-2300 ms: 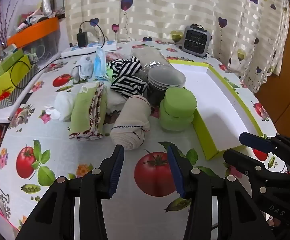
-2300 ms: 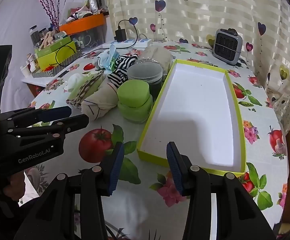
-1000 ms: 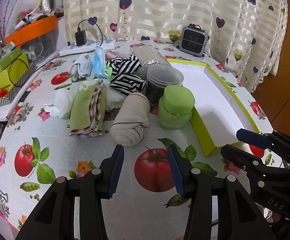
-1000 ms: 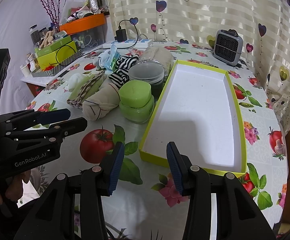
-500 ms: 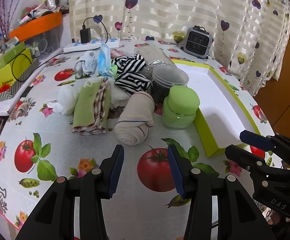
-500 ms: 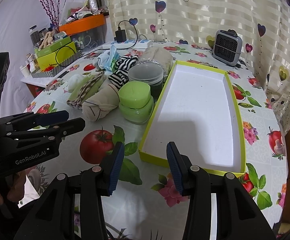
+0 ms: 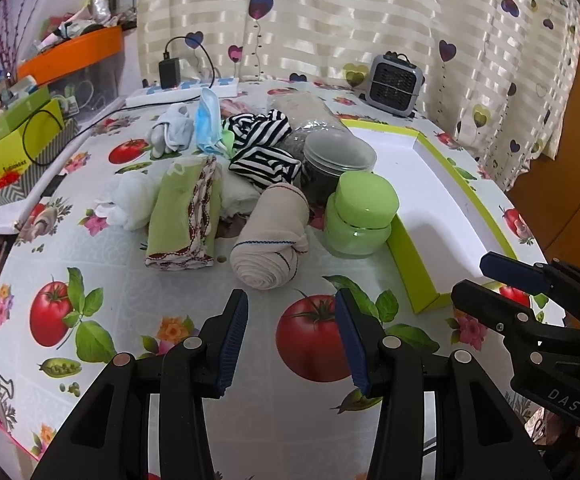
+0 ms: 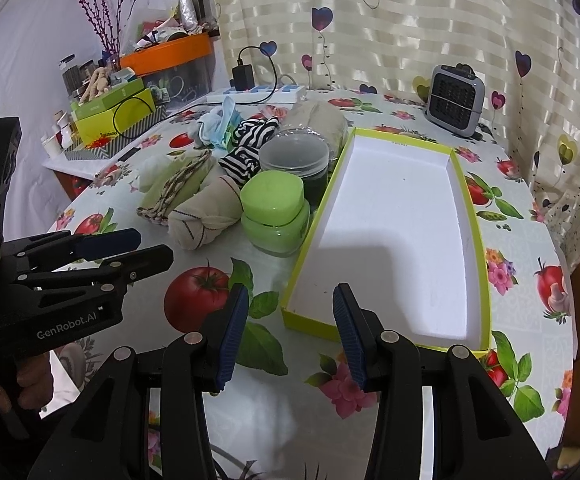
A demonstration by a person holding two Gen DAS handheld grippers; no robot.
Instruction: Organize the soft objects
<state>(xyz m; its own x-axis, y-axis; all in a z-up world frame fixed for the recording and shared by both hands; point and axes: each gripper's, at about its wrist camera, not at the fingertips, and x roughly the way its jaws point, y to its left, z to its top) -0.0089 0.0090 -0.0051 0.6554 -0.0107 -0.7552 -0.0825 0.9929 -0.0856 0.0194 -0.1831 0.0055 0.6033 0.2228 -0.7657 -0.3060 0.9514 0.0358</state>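
Hardly moved since before, left gripper [image 7: 292, 336] and right gripper [image 8: 289, 330] both wide open and empty, near soft rolls [image 7: 272, 236], ready to fill far-right box [image 8: 468, 216].

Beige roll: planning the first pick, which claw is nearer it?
Left. The left claw sits just short of the beige roll; the right claw faces the box.

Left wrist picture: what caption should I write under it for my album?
Open left gripper hovers over the tomato tablecloth, facing a rolled beige cloth and green jar.
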